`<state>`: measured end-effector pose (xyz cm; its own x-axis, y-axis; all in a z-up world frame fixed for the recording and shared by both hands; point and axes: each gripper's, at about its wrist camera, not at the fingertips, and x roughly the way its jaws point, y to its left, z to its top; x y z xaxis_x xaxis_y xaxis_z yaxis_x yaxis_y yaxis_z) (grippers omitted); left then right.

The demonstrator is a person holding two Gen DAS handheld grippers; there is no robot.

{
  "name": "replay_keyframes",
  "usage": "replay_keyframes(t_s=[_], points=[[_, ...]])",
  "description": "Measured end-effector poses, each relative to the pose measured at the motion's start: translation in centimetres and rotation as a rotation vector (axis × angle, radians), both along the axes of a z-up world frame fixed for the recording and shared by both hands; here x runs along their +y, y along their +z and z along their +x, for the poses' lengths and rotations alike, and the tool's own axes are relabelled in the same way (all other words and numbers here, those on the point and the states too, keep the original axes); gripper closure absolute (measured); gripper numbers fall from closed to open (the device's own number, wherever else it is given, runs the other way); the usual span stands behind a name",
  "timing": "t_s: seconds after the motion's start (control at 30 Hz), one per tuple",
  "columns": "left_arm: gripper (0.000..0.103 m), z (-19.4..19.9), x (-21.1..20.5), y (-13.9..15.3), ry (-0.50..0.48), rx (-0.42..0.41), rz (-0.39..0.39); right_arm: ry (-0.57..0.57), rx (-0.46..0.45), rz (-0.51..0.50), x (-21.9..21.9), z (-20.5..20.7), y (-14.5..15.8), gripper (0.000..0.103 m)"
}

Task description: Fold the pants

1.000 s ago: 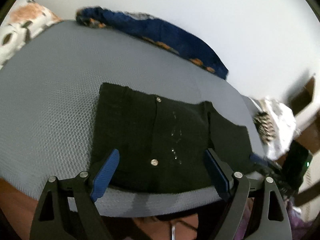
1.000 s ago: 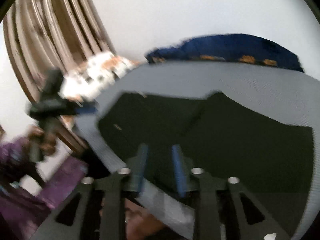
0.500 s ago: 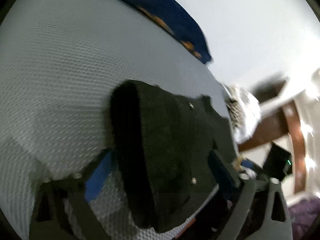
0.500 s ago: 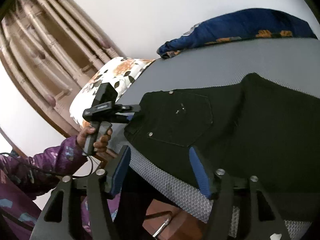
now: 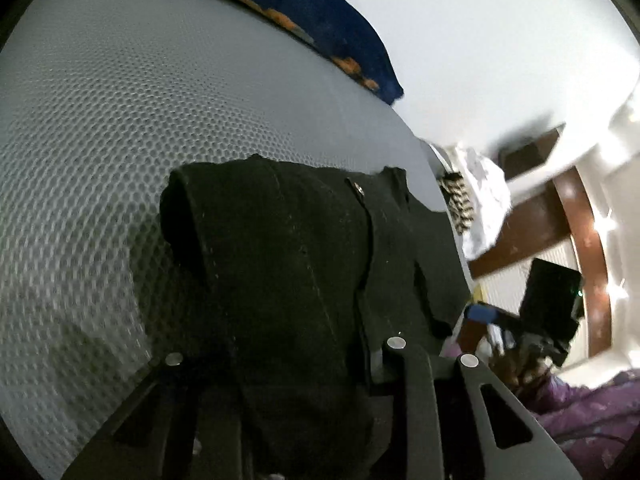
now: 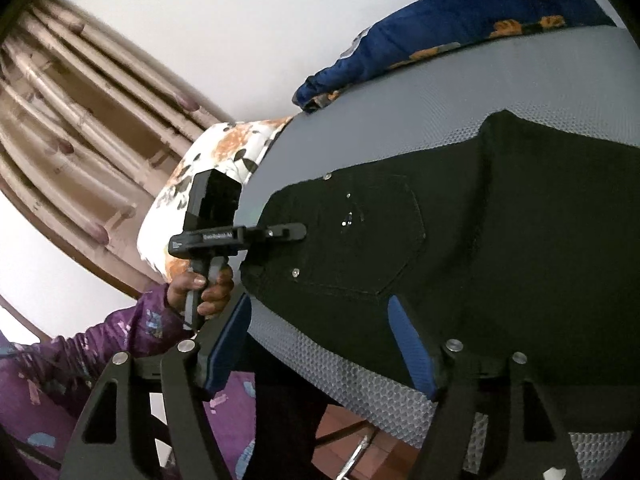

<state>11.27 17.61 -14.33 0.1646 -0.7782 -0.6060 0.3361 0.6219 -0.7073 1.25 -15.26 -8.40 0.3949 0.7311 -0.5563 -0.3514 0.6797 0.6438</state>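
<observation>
Right wrist shows left tongs (image 6: 296, 234) apparently pinching black pants (image 6: 460, 248); right tongs (image 6: 320, 344) spread.

The left wrist camera sits very close to the black pants (image 5: 288, 280). It looks along them and across the gray mesh bed (image 5: 100, 120) toward the white wall. The cloth fills the middle of its view.

The right wrist camera sits lower, near the bed's edge. It looks up and across the same pants (image 6: 460, 248) from the other side.

Both views share the pants, the gray bed (image 6: 400, 112) and the blue blanket (image 5: 320, 12) at the far end. Each camera also sees the other gripper.
</observation>
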Motion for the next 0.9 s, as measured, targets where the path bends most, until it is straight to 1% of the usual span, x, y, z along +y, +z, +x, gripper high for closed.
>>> replay_keyframes(t_s=[0.07,0.17,0.23,0.27,0.4,0.5,0.63,0.73,0.8,0.9], points=[[0.078,-1.0,-0.5,1.1,0.033,-0.028,0.006,0.009,-0.008,-0.014,0.3,0.0,0.1,0.034],[0.080,-1.7,-0.8,2.7,0.098,-0.012,-0.043,0.000,0.005,-0.004,0.0,0.1,-0.4,0.034],[0.080,-1.8,-1.4,3.7,0.113,0.003,-0.065,-0.017,0.009,0.015,-0.7,0.1,-0.4,0.034],[0.080,-2.0,-1.9,4.7,0.117,0.007,-0.072,-0.030,0.009,0.028,-1.2,0.0,-0.4,0.034],[0.080,-2.2,-4.3,7.5,0.127,0.036,-0.078,-0.074,-0.016,0.067,-3.4,-0.7,0.3,0.033],[0.080,-2.5,-6.9,9.9,0.110,0.039,-0.059,-0.088,-0.057,0.098,-4.9,-1.7,1.2,0.033],[0.080,-2.9,-11.0,12.3,0.072,0.038,-0.034,-0.102,-0.089,0.110,-7.0,-2.9,1.7,0.033],[0.080,-3.3,-14.1,13.5,0.046,0.031,-0.016,-0.117,-0.095,0.120,-8.8,-3.2,1.5,0.032],[0.080,-3.7,-16.4,14.0,0.025,0.030,-0.018,-0.115,-0.102,0.148,-9.9,-3.2,1.6,0.032],[0.080,-3.7,-20.2,14.8,-0.007,0.031,-0.037,-0.094,-0.133,0.163,-10.8,-2.9,2.3,0.027]])
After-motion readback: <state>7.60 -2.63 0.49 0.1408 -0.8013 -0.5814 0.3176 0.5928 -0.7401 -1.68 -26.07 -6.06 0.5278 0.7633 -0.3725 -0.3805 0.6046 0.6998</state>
